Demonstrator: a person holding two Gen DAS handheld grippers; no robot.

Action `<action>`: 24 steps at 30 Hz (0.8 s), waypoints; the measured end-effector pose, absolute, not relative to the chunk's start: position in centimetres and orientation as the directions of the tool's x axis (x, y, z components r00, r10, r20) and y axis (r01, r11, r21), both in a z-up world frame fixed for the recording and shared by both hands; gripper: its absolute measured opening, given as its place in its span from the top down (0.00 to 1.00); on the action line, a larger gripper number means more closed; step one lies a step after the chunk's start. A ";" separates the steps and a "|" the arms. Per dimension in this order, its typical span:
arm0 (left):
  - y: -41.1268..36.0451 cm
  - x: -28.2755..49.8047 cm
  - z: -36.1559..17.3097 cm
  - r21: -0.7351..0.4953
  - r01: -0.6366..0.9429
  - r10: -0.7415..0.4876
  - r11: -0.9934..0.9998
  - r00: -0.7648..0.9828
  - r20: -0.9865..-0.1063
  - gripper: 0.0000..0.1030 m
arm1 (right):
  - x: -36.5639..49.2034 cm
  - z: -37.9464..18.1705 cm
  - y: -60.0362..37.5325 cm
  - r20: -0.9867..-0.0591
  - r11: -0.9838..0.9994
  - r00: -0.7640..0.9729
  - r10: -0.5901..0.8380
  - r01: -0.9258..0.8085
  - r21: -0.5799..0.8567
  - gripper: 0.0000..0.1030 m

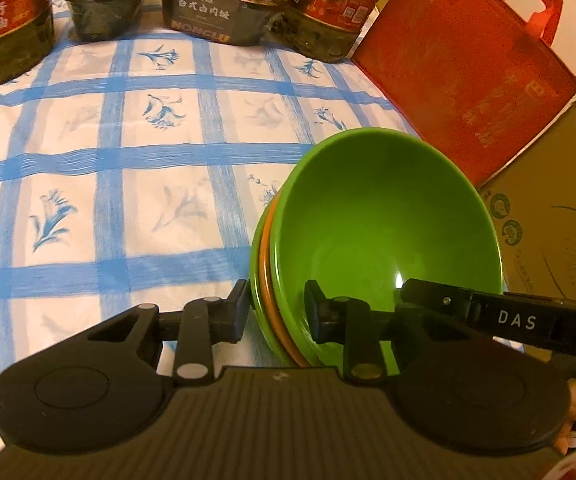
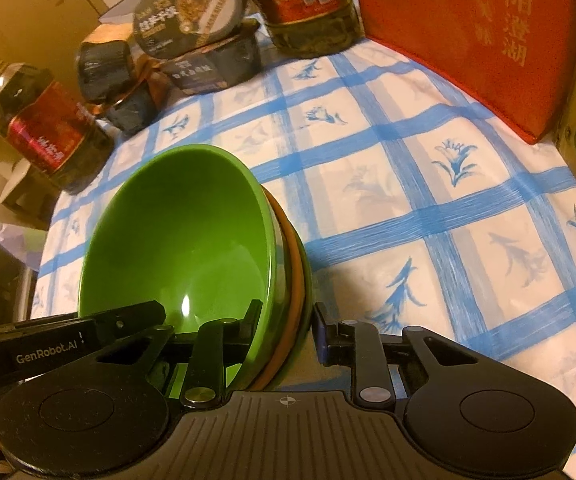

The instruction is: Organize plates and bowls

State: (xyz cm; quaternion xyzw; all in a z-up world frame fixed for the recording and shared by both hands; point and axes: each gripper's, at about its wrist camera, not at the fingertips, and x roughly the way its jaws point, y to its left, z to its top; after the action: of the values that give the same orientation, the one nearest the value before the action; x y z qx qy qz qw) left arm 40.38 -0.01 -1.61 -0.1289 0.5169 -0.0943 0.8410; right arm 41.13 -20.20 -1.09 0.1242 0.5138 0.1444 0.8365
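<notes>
Blue-checked cloth (image 1: 128,152) with printed flowers covers the counter in the left wrist view. Along its far edge stand oil bottles (image 1: 8,20) with red labels and dark boxed meals (image 1: 216,16); a red tote bag (image 1: 463,68) and a cardboard box (image 1: 555,240) close off the right side. Near the camera a stack of bowls (image 1: 387,232) sits tilted: a green bowl on top, an orange rim (image 1: 266,280) beneath it, another green rim outermost. The left gripper (image 1: 276,312) has its jaws closed across the stacked rims, one finger outside, one inside the top bowl. The other gripper's finger, marked DAS, reaches in from the right onto the opposite rim.

From the right wrist view the same stack of bowls (image 2: 184,240) fills the left half, with the counter's left edge and a drop to the floor just beyond it. The right gripper (image 2: 288,332) straddles the near rims, its inner finger against the bowl wall; a thin gap shows at the outer finger, so I cannot tell whether it is pinching. Open checked cloth (image 2: 447,220) spreads to the right, up to the tote bag (image 2: 467,32).

The bowls look rigid, glossy and probably slippery, light singly but heavier nested, and liable to slide apart when tipped. Holding opposite rims with both grippers seems the sensible grip. The freest room lies mid-cloth, away from the left edge and the bottles.
</notes>
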 end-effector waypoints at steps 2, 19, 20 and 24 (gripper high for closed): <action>0.3 39.3 -0.8 -0.315 0.020 -0.289 0.949 0.459 -0.840 0.76 | 40.1 -0.3 -19.8 -0.819 0.926 0.435 0.373 -0.124 0.356 0.75; 3.0 25.4 4.1 -0.322 0.001 -0.276 0.947 0.517 -0.810 0.76 | 26.1 3.3 -17.1 -0.790 0.911 0.457 0.408 -0.151 0.383 0.75; 3.0 24.5 4.3 -0.320 0.003 -0.275 0.947 0.520 -0.809 0.76 | 25.2 3.2 -17.0 -0.790 0.912 0.458 0.407 -0.149 0.383 0.75; 3.1 20.8 4.5 -0.315 0.008 -0.273 0.949 0.523 -0.808 0.76 | 21.1 3.1 -16.8 -0.789 0.914 0.468 0.399 -0.138 0.381 0.75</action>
State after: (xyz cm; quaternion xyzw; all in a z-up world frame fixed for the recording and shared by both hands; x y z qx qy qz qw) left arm 20.83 3.06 4.49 -0.1375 0.4817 -0.0815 0.8616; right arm 21.12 -16.75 3.09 0.1330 0.4908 0.1586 0.8463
